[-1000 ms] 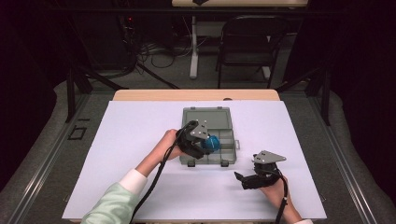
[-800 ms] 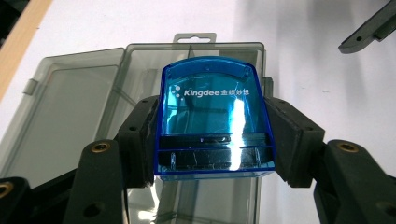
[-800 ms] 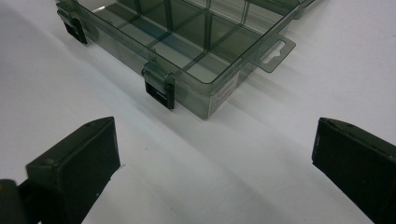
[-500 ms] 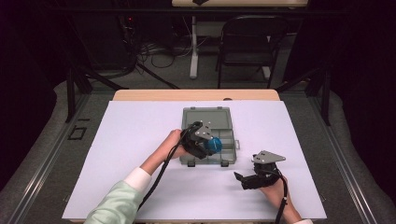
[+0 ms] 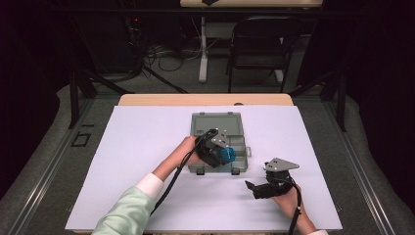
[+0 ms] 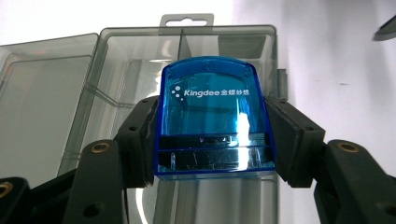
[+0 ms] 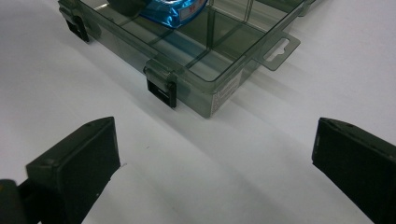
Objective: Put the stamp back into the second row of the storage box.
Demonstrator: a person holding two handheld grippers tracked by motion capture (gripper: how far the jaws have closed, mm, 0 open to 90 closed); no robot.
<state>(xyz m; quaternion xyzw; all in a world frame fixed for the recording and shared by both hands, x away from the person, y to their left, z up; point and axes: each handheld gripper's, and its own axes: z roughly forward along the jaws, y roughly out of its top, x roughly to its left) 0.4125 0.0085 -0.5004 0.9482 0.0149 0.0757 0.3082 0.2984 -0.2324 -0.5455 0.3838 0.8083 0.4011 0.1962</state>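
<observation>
The left gripper [image 5: 226, 152] has a small blue translucent plastic block [image 6: 214, 116] clamped between its 2 black pads [image 6: 142, 135], 1 pad on each flat side, jaws about half closed around it. It carries the word "Kingdee" in white on its face and looks like a stamp or clip dispenser, though I cannot tell which. It hangs just above the open grey organiser case [image 5: 219, 139], over the tray half with the thin dividers; the lid [image 6: 44, 107] lies folded flat beside it.

To my eye the block will handle as a light, stiff thing: a hard shell that will not give under the pads, but glossy enough to slide if the squeeze slackens. The grip sits low on its sides, near the darker base band, which seems the right place, since the walls there are flat and parallel while the top is rounded and would squirt out. I would not take it by the front and back faces.

The case itself looks thin-walled and light, so it may skate on the white table cover [image 5: 142, 147] if nudged. The right gripper [image 5: 254, 188] rests on the table near the case's latch [image 7: 161, 91], jaws standing wide with nothing between them.
</observation>
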